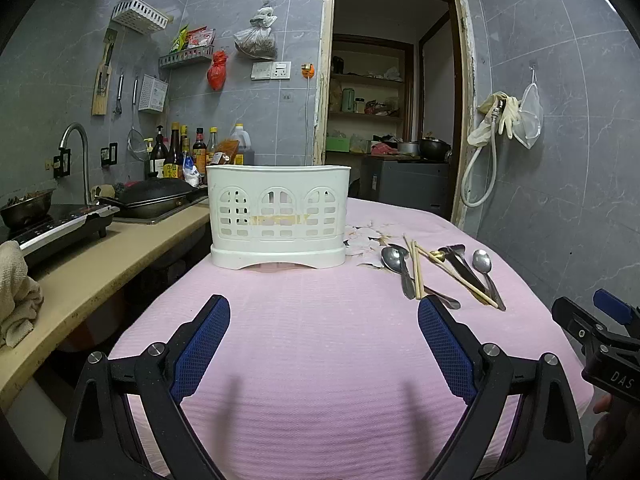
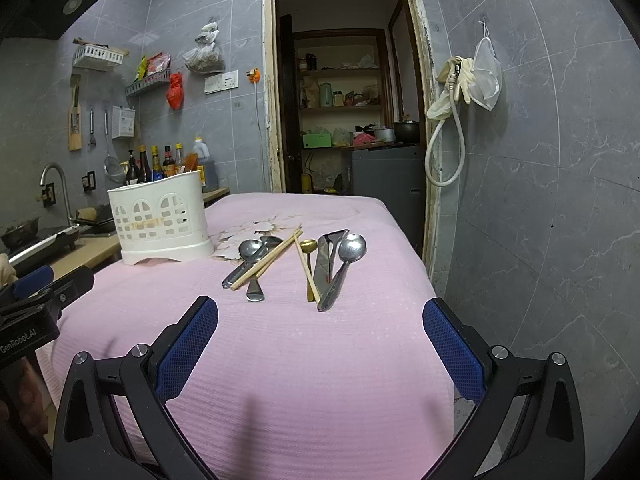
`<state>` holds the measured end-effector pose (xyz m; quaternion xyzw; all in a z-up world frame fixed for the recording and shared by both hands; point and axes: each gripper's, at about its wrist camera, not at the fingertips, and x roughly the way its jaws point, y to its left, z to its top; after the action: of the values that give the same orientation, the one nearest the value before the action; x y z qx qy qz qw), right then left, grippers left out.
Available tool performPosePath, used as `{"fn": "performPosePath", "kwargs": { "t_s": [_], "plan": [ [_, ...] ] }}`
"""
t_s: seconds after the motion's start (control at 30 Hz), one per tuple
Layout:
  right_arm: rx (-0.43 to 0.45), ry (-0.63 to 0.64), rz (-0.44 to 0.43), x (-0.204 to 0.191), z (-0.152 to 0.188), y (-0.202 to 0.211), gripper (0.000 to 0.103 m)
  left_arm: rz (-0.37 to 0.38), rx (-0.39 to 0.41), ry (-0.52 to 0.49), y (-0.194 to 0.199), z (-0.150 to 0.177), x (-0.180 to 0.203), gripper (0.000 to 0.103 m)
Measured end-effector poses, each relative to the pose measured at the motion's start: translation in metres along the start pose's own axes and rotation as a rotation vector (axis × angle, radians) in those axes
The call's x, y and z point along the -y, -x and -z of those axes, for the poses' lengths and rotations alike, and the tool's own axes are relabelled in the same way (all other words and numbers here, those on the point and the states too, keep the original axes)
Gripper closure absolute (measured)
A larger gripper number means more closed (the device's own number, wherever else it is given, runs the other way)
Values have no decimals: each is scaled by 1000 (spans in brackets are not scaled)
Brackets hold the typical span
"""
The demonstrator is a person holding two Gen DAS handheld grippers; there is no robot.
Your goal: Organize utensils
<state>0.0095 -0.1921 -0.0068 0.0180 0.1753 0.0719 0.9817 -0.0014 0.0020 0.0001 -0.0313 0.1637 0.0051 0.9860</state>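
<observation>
Up on the tabletop (image 2: pixel 320 360), under its pink cloth, a white utensil holder (image 2: pixel 162 220) stands upright at the far left. Just to its right lie the utensils in two loose bunches. In the nearer-left bunch, two steel spoons (image 2: pixel 250 249) and a pair of wooden chopsticks (image 2: pixel 266 260) lie slanted, bowls and tips pointing away toward the far right. In the other bunch, a gold spoon (image 2: pixel 309 246), one more chopstick (image 2: pixel 306 268), a knife (image 2: pixel 322 264) and a big steel spoon (image 2: pixel 352 249) lie longways, handles pointing toward the camera. The left gripper (image 1: pixel 324 312) hangs wide open before the holder, holding nothing. The right gripper (image 2: pixel 320 312) hangs wide open near the handles, holding nothing too.
</observation>
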Motion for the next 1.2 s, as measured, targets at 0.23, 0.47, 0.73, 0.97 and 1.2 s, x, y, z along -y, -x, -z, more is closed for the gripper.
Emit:
{"fn": "performPosePath", "kwargs": {
  "t_s": [0.23, 0.47, 0.73, 0.97, 1.2],
  "plan": [
    [0, -1, -1, 0, 0, 0, 0, 0, 0, 1, 0, 0, 0, 11],
    [0, -1, -1, 0, 0, 0, 0, 0, 0, 2, 0, 0, 0, 11],
    [0, -3, -1, 0, 1, 0, 0, 1, -1, 2, 1, -2, 0, 11],
    [-3, -3, -3, 0, 1, -1, 0, 0, -3, 2, 3, -1, 5, 11],
    [-3, -3, -3, 0, 2, -1, 0, 1, -3, 3, 3, -1, 4, 11]
  ]
}}
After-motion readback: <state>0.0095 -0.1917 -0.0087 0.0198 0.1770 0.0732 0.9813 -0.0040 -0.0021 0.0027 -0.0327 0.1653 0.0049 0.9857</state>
